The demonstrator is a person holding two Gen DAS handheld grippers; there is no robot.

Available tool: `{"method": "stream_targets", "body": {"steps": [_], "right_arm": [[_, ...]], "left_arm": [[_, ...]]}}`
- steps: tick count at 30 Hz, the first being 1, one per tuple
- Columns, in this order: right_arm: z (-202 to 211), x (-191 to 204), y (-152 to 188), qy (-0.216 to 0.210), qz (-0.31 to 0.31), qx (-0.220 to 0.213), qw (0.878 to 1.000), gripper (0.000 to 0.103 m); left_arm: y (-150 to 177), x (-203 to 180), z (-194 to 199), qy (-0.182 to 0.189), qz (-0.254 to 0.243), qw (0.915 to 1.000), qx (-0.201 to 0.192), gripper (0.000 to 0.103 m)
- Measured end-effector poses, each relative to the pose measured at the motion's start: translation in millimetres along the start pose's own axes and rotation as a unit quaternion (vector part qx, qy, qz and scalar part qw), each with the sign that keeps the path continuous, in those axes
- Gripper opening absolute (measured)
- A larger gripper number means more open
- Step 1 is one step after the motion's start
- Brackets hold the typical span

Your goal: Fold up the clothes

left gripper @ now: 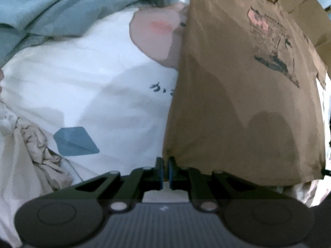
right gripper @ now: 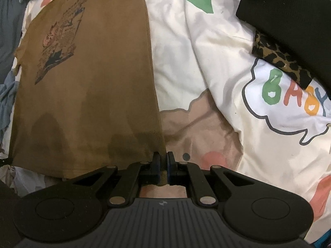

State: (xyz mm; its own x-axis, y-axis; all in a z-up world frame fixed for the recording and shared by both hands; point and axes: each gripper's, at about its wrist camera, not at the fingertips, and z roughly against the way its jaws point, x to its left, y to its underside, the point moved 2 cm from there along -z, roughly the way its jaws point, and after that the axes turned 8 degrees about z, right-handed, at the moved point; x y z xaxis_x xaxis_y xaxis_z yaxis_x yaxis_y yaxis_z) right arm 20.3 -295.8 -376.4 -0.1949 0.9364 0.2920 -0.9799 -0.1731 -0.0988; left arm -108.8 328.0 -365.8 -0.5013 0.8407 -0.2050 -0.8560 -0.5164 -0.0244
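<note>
A brown T-shirt [left gripper: 244,103] with a printed graphic lies spread on a white patterned duvet [left gripper: 86,86]. My left gripper [left gripper: 165,163] is shut on the shirt's bottom left corner. My right gripper [right gripper: 163,161] is shut on the shirt's [right gripper: 86,86] bottom right corner at the hem. The shirt stretches away from both grippers, graphic side up, with its long sides folded straight. The hem between the grippers is partly hidden by the gripper bodies.
The duvet [right gripper: 206,62] has coloured shapes and a "BABY" speech bubble [right gripper: 289,99]. A blue-grey garment [left gripper: 62,6] lies at the far left. A leopard-print cloth [right gripper: 279,57] and a black item [right gripper: 289,6] lie at the right.
</note>
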Motion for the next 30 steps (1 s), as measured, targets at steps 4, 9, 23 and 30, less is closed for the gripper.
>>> {"method": "stream_targets", "body": {"steps": [4,9,23,30], "right_arm": [[-13.1,-0.3,0.8,0.01,-0.01,0.007,1.0,0.003],[-33.2,0.4,5.1,0.022,-0.03,0.008,0.999,0.004],[-9.0,1.5,11.9,0.041,-0.016,-0.036,0.998,0.009],[-20.6,2.3,12.3,0.043,-0.025,-0.032,0.998,0.022]], "left_arm": [[2.2,9.4,-20.7,-0.003,0.008,1.0,0.002,0.006],[3.4,21.0,-16.6,-0.007,0.02,0.9997,-0.013,0.012],[13.5,27.0,-2.0,0.021,0.022,0.9975,-0.064,0.015],[13.7,17.5,-22.0,0.005,0.012,0.9991,-0.042,0.014]]}}
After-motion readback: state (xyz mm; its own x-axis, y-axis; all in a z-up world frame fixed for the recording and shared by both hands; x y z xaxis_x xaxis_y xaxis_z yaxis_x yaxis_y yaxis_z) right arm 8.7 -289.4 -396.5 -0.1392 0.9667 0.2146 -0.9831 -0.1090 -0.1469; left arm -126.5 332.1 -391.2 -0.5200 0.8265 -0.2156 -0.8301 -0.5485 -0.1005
